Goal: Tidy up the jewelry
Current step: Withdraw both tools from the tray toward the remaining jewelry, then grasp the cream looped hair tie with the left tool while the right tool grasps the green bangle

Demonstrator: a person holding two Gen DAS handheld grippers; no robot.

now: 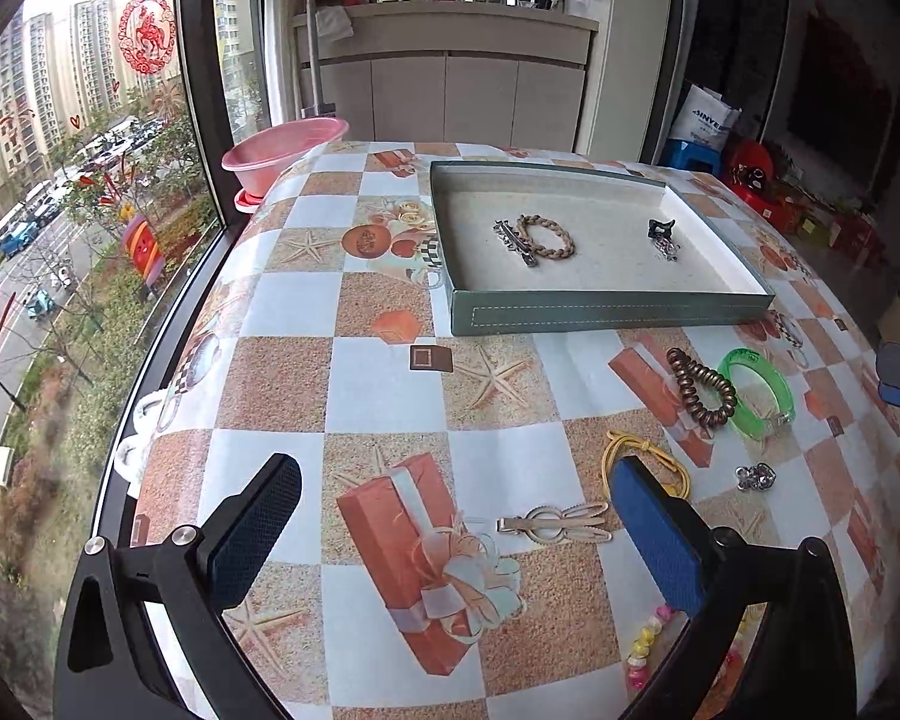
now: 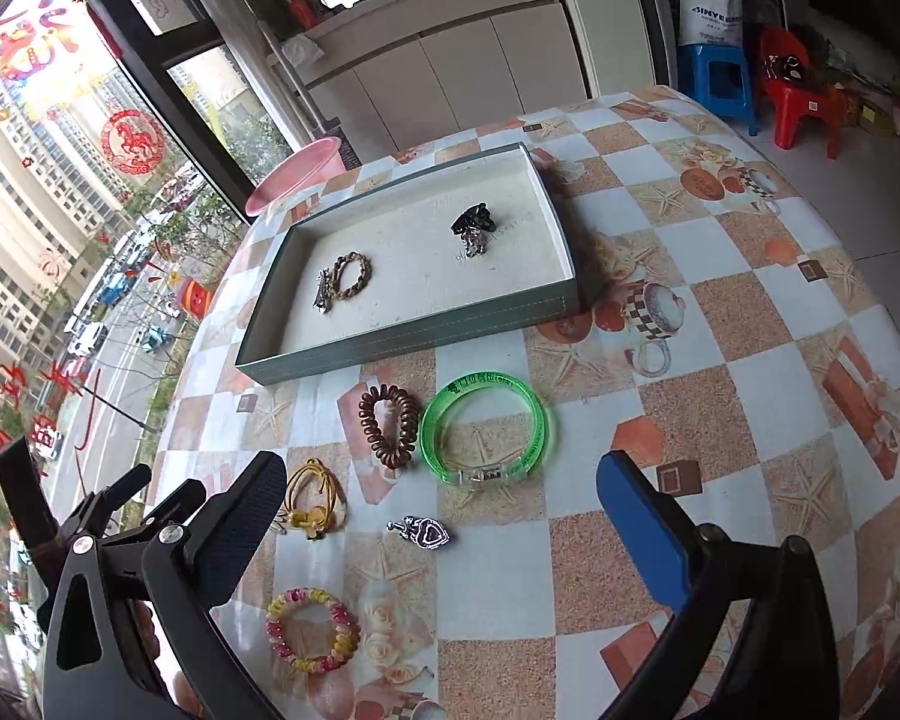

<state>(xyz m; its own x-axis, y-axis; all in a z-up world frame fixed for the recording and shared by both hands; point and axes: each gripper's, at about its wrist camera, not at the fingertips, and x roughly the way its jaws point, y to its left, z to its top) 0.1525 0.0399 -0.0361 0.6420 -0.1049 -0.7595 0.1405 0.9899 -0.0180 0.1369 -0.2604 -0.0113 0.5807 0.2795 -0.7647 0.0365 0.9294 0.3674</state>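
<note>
A grey-green tray (image 1: 612,313) (image 2: 402,341) holds a braided brown bracelet (image 1: 547,235) (image 2: 350,275), a silver clip (image 1: 515,242) (image 2: 323,293) and a dark claw clip (image 1: 663,237) (image 2: 473,228). Loose on the table lie a brown spiral tie (image 1: 701,387) (image 2: 389,426), a green bangle (image 1: 757,393) (image 2: 489,423), a yellow tie (image 1: 645,450) (image 2: 311,495), a silver heart charm (image 1: 755,476) (image 2: 425,534), a pale hair clip (image 1: 555,522) and a pink-yellow bead bracelet (image 2: 312,629) (image 1: 645,648). My left gripper (image 1: 453,531) is open above the hair clip. My right gripper (image 2: 441,531) is open above the charm.
The table (image 1: 390,372) (image 2: 720,360) has a checked patterned cloth and stands against a window at the left. A pink basin (image 1: 282,153) (image 2: 299,177) sits beyond the far left corner. Blue and red plastic stools (image 2: 768,81) stand at the far right.
</note>
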